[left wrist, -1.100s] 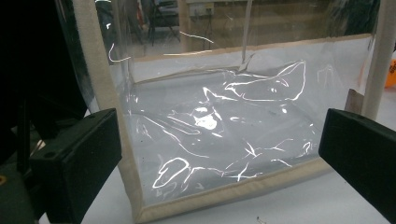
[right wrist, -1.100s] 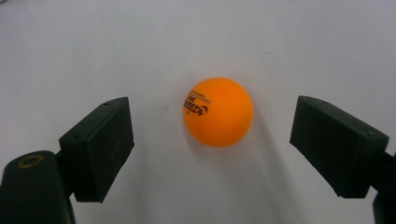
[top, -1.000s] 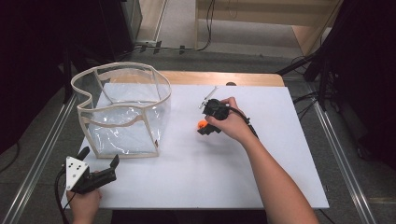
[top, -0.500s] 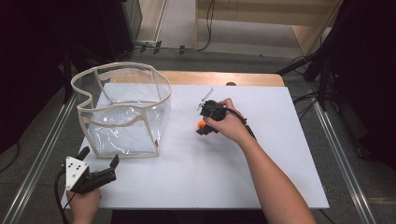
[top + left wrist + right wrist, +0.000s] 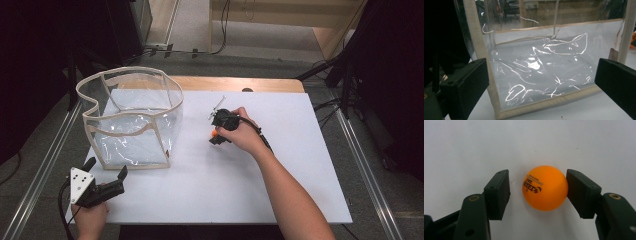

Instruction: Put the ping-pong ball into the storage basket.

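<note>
At the left I have the left gripper (image 5: 106,173) low at the near edge of the white table (image 5: 280,200), jaws spread wide and empty, facing the clear plastic bag (image 5: 131,120) with beige trim that stands upright just beyond it. Toward the middle, my right gripper (image 5: 537,192) sits on the orange ball (image 5: 544,187): one jaw touches it, the other stands a little off, so no grip.

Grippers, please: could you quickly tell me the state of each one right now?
Left gripper: open, holding nothing, facing the clear bag.
Right gripper: open around the orange ball, not yet clamped.
</note>
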`<act>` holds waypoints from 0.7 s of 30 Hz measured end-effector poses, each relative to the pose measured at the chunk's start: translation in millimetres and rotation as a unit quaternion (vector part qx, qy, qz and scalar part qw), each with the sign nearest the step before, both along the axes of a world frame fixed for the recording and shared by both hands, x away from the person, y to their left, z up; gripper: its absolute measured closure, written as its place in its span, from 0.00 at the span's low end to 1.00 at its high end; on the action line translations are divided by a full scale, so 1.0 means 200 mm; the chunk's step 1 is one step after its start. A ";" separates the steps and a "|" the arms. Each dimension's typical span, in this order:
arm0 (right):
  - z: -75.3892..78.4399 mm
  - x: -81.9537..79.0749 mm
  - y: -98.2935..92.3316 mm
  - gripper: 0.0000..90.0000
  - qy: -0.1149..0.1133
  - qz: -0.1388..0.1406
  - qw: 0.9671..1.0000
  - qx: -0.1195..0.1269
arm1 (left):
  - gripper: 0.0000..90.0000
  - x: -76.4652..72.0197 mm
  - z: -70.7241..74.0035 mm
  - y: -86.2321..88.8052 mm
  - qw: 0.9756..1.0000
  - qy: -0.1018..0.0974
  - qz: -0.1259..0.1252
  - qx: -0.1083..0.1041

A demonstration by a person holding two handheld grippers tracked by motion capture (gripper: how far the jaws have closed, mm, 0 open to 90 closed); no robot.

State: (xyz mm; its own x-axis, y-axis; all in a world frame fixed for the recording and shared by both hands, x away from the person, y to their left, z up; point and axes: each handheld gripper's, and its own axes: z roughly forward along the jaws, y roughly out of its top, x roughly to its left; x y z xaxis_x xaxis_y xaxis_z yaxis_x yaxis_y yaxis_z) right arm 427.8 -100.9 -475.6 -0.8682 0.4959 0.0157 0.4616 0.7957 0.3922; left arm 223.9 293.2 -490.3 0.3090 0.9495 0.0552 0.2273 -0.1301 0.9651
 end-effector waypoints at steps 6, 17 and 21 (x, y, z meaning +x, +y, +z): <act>-0.01 0.00 0.00 0.46 -0.005 -0.002 1.000 -0.003 | 0.00 0.00 0.00 0.00 1.000 0.000 0.000 0.000; 0.00 0.00 0.00 0.53 -0.006 -0.001 1.000 -0.002 | 0.00 0.00 0.00 0.00 1.000 0.001 0.001 -0.002; 0.03 0.00 0.00 0.53 -0.007 0.003 1.000 0.005 | 0.00 0.00 0.00 0.00 1.000 0.002 0.001 -0.003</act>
